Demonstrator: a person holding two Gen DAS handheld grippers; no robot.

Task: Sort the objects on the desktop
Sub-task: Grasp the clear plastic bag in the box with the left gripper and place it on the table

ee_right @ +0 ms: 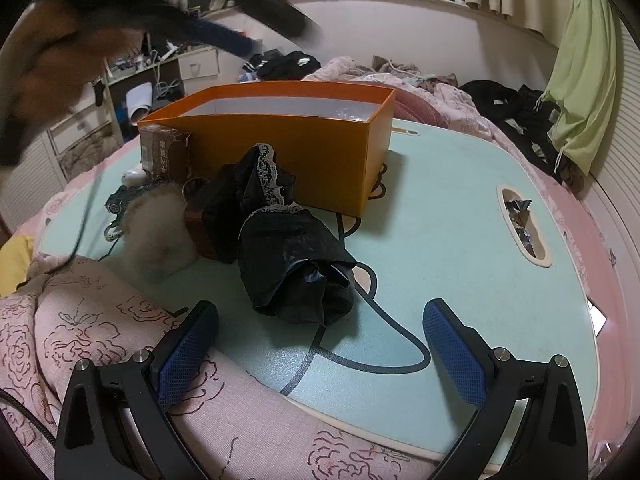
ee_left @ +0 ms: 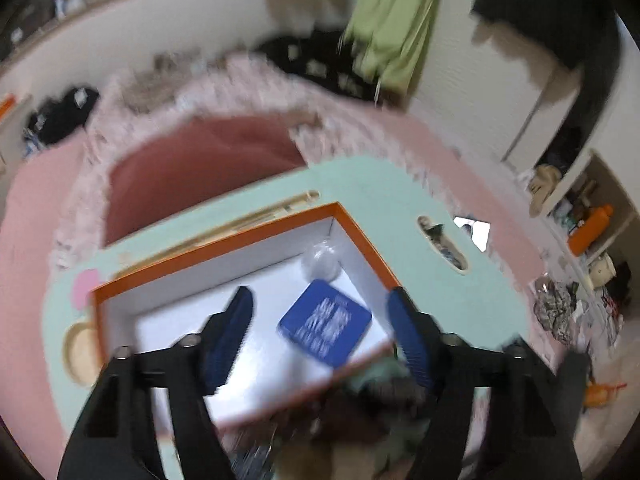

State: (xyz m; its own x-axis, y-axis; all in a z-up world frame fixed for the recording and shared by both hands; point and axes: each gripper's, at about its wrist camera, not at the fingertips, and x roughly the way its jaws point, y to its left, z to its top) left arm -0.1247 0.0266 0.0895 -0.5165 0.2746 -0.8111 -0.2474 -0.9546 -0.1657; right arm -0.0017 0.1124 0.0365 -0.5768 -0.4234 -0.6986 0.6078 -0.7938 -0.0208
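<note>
Right gripper (ee_right: 320, 354): jaws wide, empty, low over the mat's (ee_right: 460, 216) near edge.
Black bag (ee_right: 294, 268): just ahead, on the mat; fur ball (ee_right: 160, 232) and brown carton (ee_right: 165, 152) beside it.
Orange box (ee_right: 280, 152): behind.
Left gripper (ee_left: 320, 334): part open, empty, above the box; blue card (ee_left: 326, 322) lies inside.
Advice: grip the bag mid-bundle, lift clear of the box wall.

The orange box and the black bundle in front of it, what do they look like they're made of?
Orange box: seemingly stiff cardboard, matte orange outside, white inside; thin straight walls, crisp corners. Black bundle: thin, slightly glossy fabric, possibly satin or nylon; it crumples softly, catches highlights, and has a pale lace trim along one edge.
</note>
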